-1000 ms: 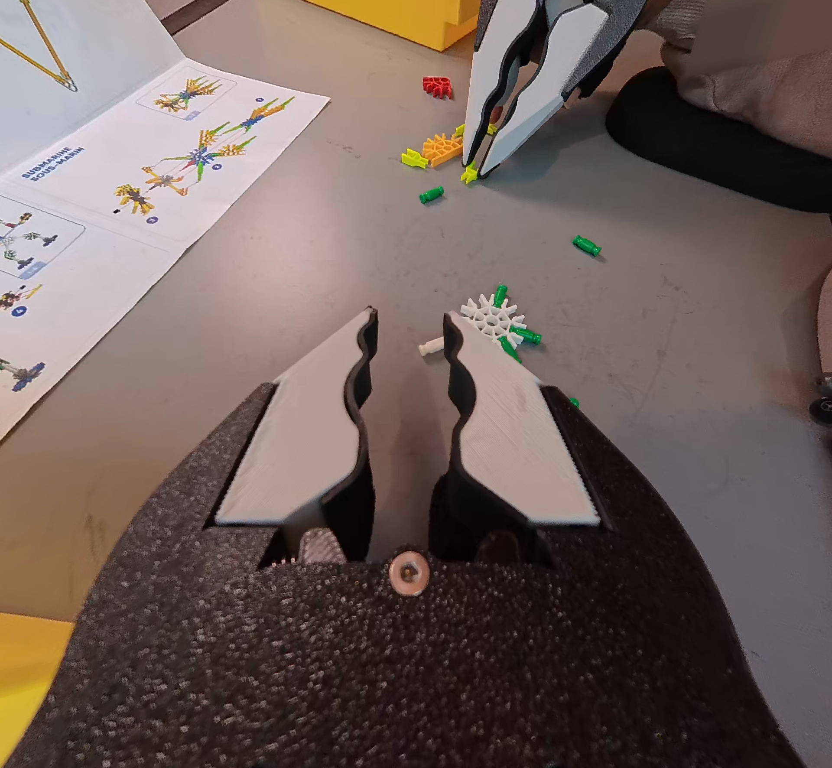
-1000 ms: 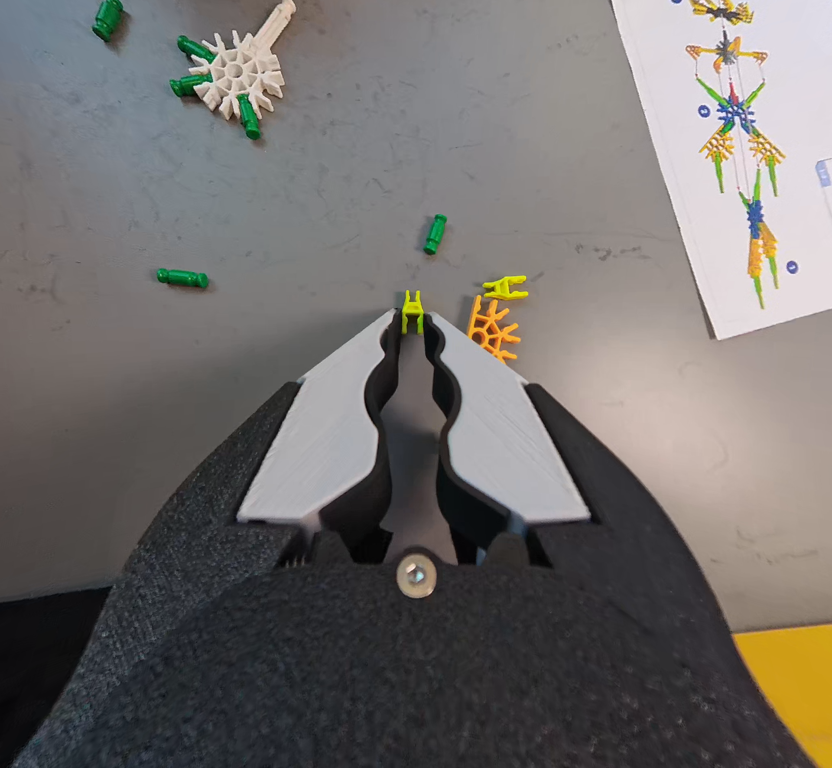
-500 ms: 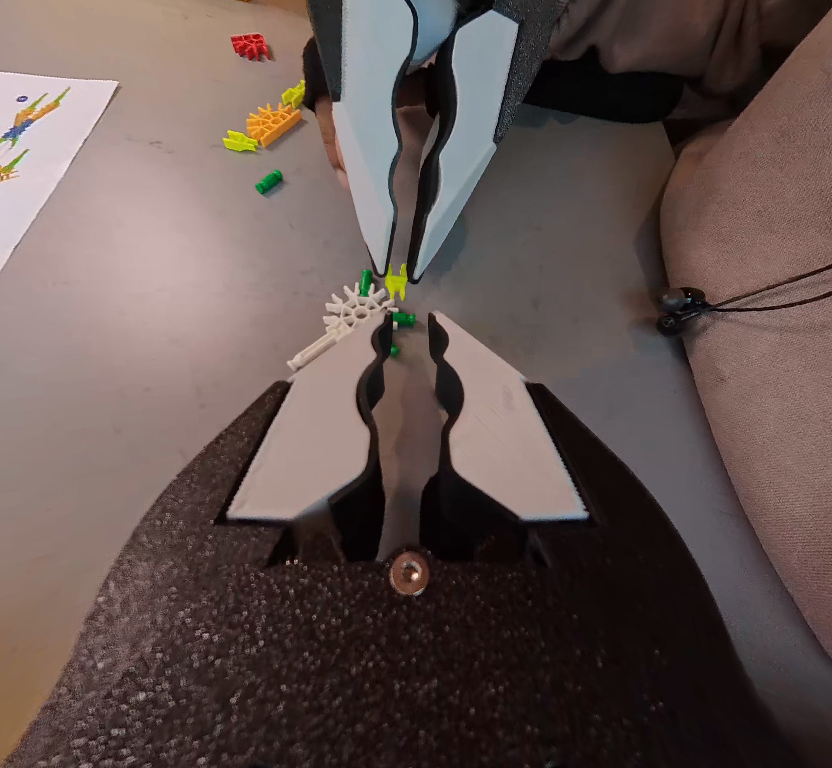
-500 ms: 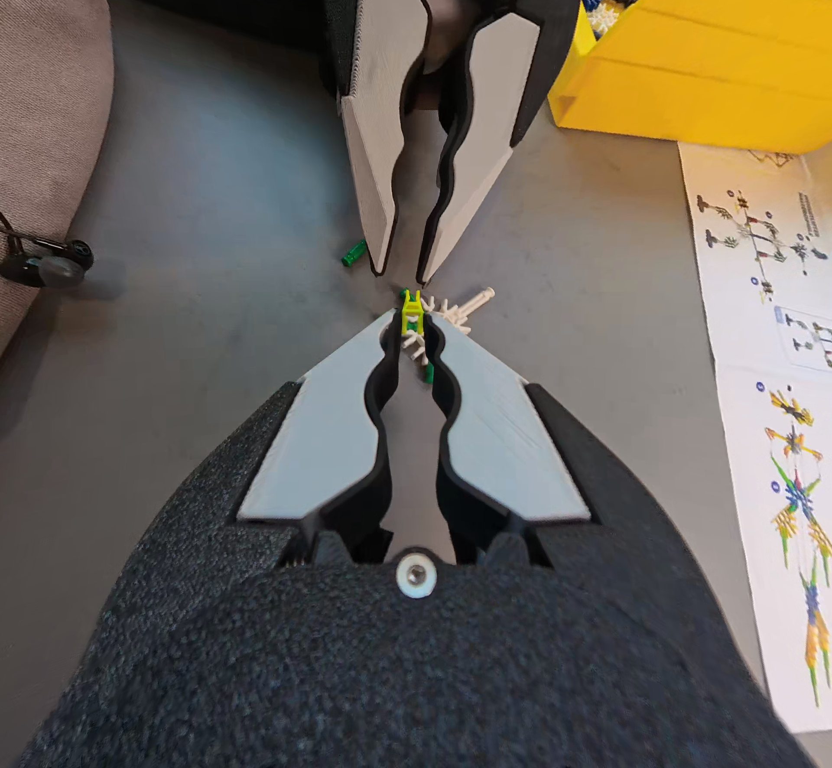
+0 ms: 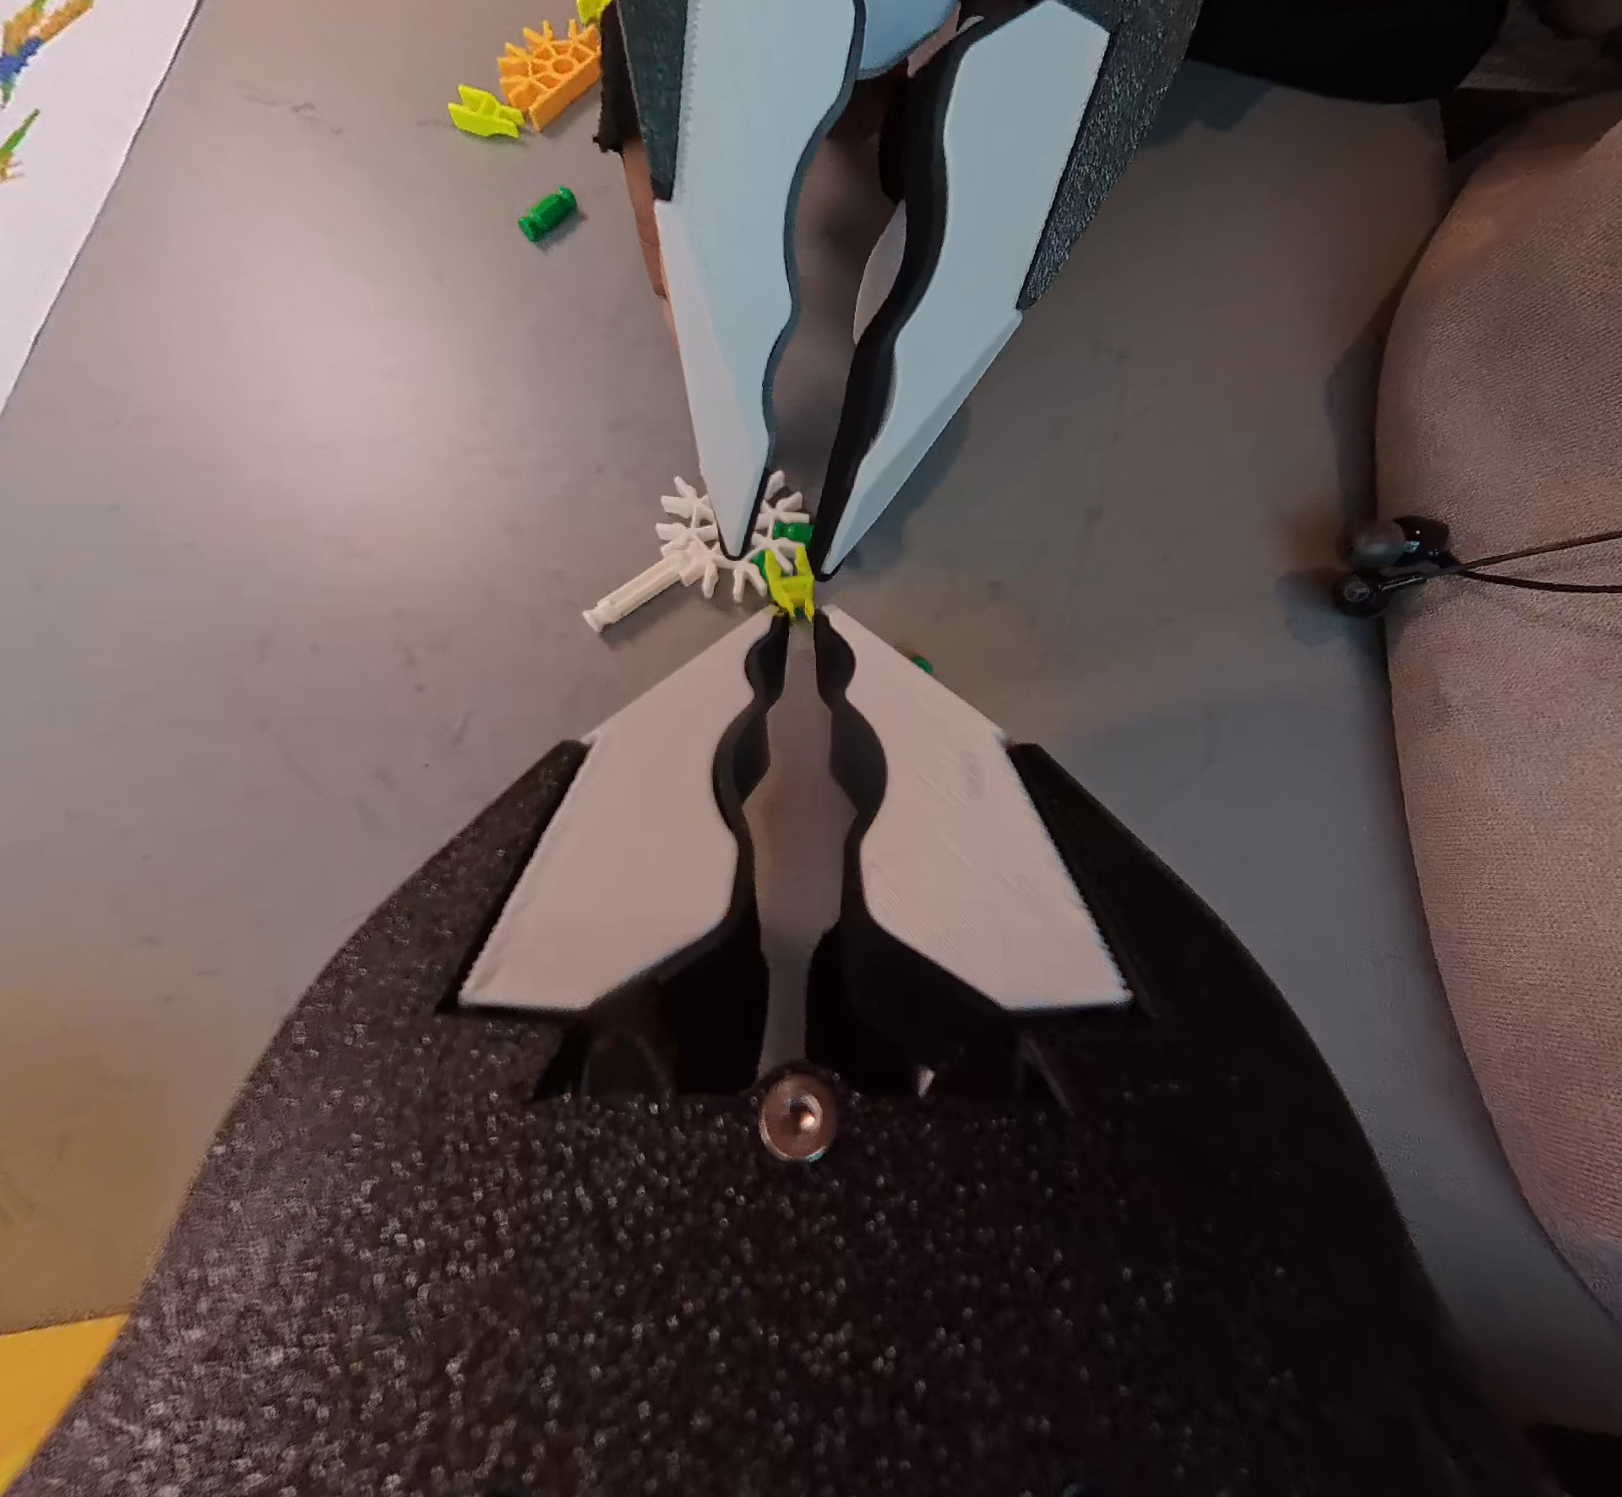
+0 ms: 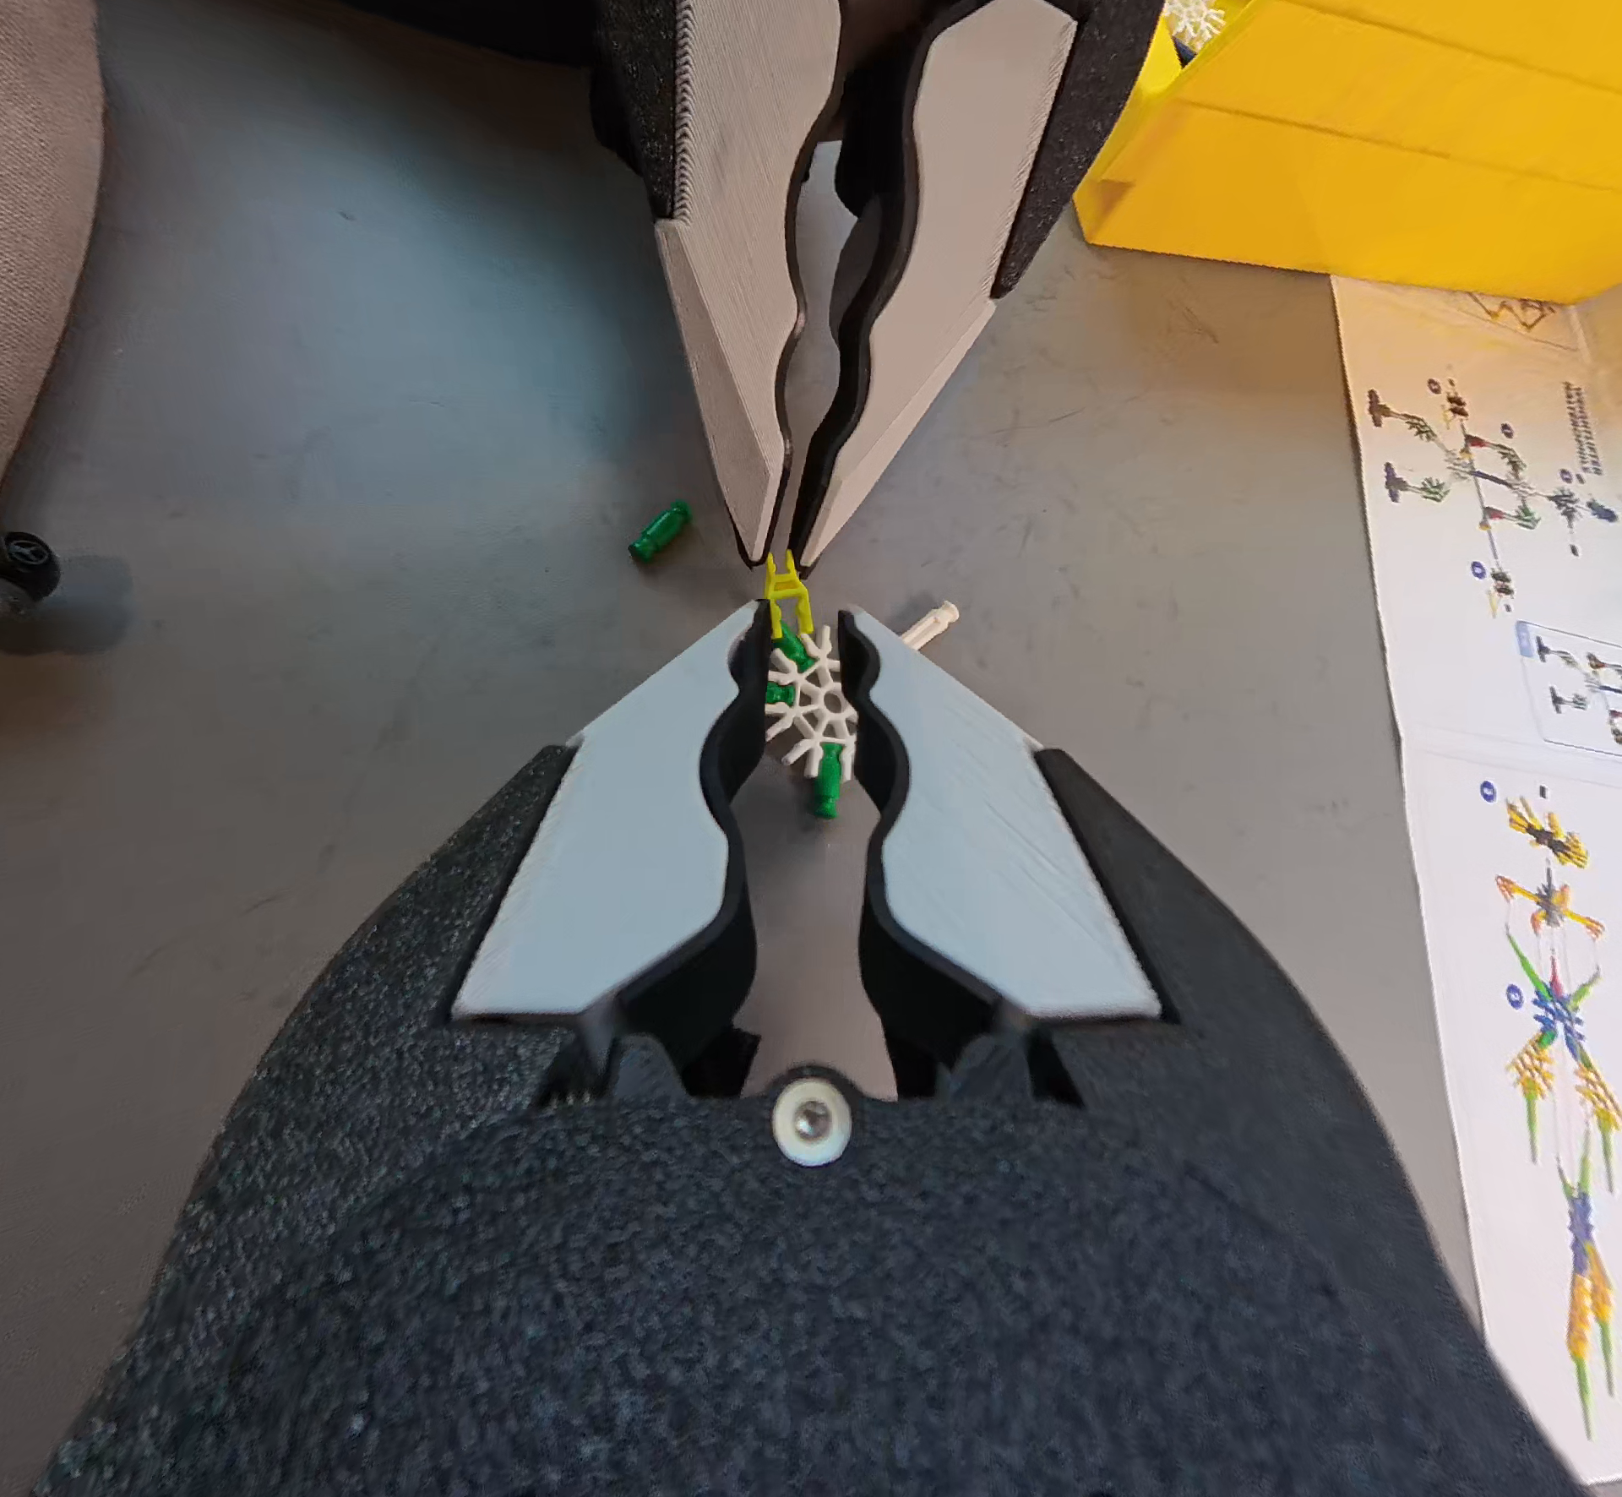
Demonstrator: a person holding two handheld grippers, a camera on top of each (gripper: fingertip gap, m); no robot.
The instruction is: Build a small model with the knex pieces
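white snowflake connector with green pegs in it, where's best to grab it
Probably by the long white rod jutting from the white snowflake connector: come from above, jaws across the rod. It lies flat on the grey table, clear of the short green pegs.

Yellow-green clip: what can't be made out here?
- Left wrist view: how much of the yellow-green clip sits inside the left gripper jaws; their tips hide it.
- Left wrist view: white connector centre, behind the right gripper.
- Right wrist view: yellow bin contents, cut off by top edge.
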